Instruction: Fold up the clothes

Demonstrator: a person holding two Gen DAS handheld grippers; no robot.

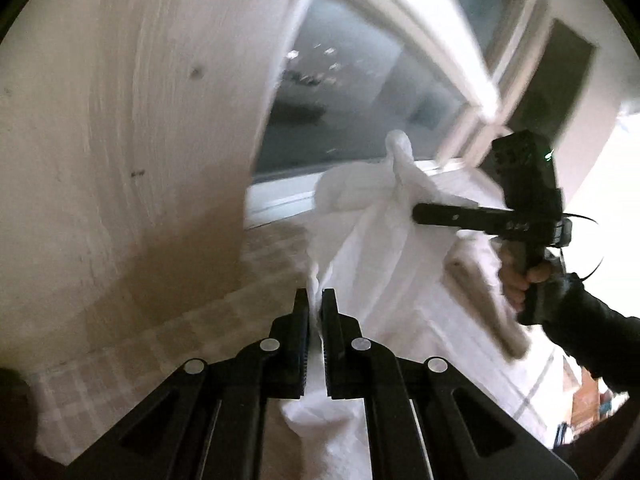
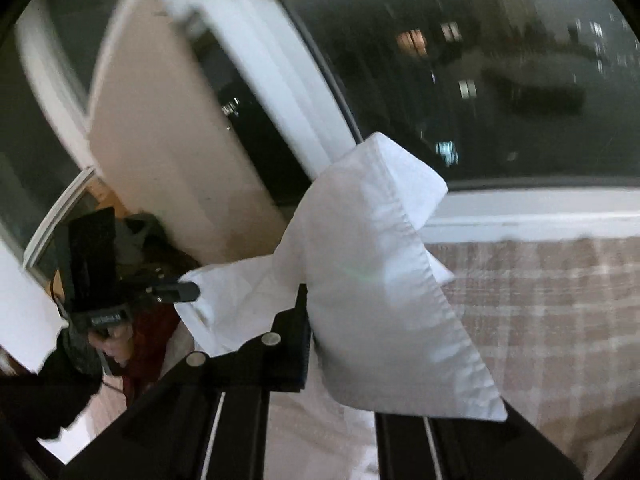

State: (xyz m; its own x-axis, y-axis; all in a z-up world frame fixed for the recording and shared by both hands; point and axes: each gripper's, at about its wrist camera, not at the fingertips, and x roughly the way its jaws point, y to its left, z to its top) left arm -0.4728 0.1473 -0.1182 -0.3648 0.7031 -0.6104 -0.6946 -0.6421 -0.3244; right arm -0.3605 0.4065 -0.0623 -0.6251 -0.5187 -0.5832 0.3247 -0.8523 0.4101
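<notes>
A white garment (image 1: 360, 240) hangs stretched between both grippers above the bed. In the left wrist view my left gripper (image 1: 315, 300) is shut on a bunched edge of the cloth, which runs down between its fingers (image 1: 300, 320). Farther right, my right gripper (image 1: 418, 213) pinches another part of the garment, held by a hand (image 1: 516, 280) in a dark sleeve. In the right wrist view the white garment (image 2: 372, 280) drapes over my right gripper (image 2: 316, 298) and hides one finger. My left gripper (image 2: 191, 291) grips the cloth's far corner at left.
A bed with a beige plaid sheet (image 1: 264, 248) (image 2: 540, 300) lies below. Behind it is a dark window (image 1: 360, 100) (image 2: 480, 80) with a white frame. A pale wall (image 1: 120, 120) stands at left. Dark clutter (image 2: 140, 232) sits on the floor by the wall.
</notes>
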